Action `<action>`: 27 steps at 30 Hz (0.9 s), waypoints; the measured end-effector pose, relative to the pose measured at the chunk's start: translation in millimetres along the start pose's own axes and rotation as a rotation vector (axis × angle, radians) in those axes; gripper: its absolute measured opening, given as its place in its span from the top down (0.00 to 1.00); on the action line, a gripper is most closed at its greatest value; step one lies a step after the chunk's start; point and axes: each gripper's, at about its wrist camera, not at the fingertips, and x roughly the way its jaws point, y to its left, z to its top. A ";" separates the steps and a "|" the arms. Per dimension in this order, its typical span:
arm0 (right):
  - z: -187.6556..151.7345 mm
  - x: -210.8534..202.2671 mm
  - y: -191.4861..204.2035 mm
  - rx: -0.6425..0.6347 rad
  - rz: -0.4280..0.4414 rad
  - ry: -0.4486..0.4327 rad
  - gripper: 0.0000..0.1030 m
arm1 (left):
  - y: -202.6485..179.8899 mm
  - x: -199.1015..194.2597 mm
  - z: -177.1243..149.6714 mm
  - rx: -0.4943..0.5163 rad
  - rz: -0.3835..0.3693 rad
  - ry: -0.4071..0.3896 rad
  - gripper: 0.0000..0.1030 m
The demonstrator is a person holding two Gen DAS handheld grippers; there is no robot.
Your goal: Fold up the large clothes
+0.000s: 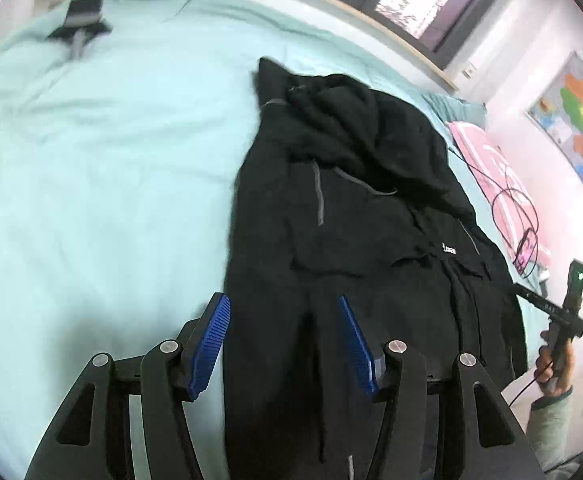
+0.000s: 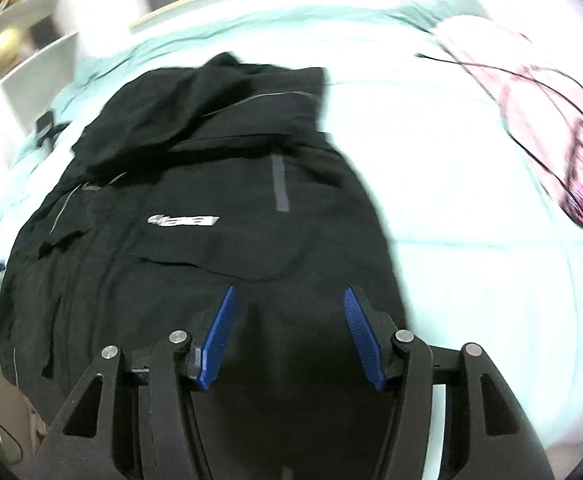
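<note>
A large black jacket (image 1: 351, 208) with grey zip strips and a white chest logo lies partly folded on a light green bedspread (image 1: 91, 160). Its hood and upper part are bunched at the far end. My left gripper (image 1: 283, 300) is open and empty, its blue pads over the jacket's near left edge. My right gripper (image 2: 289, 292) is open and empty above the jacket (image 2: 211, 200) near its lower right part. The right gripper also shows in the left wrist view (image 1: 563, 312), held in a hand at the jacket's right side.
A pink pillow (image 1: 491, 168) with a black cable (image 1: 515, 216) lies at the bed's right. A dark small object (image 1: 81, 20) lies at the far left of the bed. Windows and a wall map (image 1: 579, 128) are behind. A white shelf (image 2: 35, 52) stands left.
</note>
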 end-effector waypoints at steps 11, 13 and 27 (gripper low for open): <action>-24.4 3.2 -49.1 0.142 0.077 0.040 0.41 | 30.0 29.9 -4.7 -0.121 -0.120 0.069 0.44; -26.7 1.7 -50.1 0.143 0.091 0.038 0.41 | 30.2 33.9 -5.2 -0.103 -0.125 0.079 0.44; -31.2 -11.9 -33.5 0.105 0.323 0.031 0.60 | -18.4 1.7 0.8 -0.055 -0.494 0.039 0.43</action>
